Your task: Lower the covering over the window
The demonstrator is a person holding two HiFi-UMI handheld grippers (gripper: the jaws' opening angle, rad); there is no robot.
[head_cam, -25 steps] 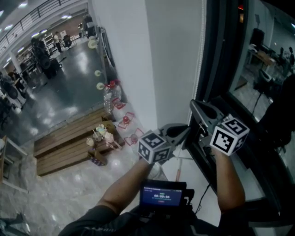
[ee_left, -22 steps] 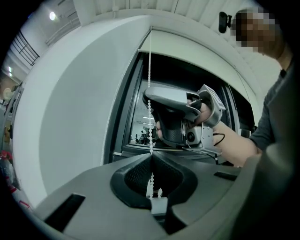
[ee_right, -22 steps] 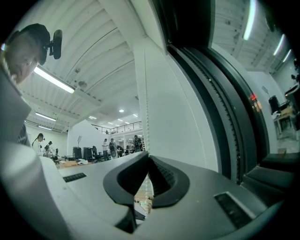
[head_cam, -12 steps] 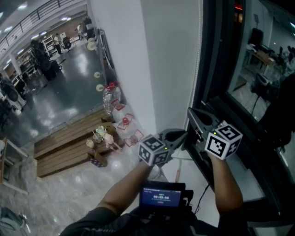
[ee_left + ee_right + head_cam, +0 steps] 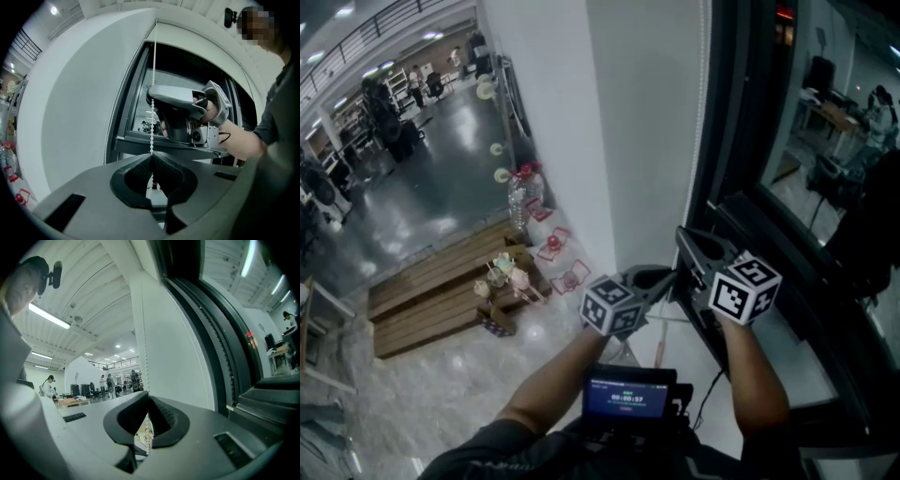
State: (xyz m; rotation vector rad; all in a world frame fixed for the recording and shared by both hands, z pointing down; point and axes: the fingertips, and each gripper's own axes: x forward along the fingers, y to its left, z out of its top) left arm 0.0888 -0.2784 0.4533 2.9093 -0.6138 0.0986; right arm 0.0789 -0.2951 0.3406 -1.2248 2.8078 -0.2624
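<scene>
Now — left gripper (image 5: 151, 155) clamped on bead chain (image 5: 153, 89) | right gripper (image 5: 147, 399) clamped on it too

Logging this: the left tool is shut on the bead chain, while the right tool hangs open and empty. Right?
No. The right tool is not open and empty: its jaws are shut on the bead chain too, as the right gripper view shows. The left tool is shut on it.

Probably an open office or lab hall: desks (image 5: 70, 401), chairs (image 5: 86, 390), railing (image 5: 389, 21), polished floor (image 5: 450, 192).
</scene>
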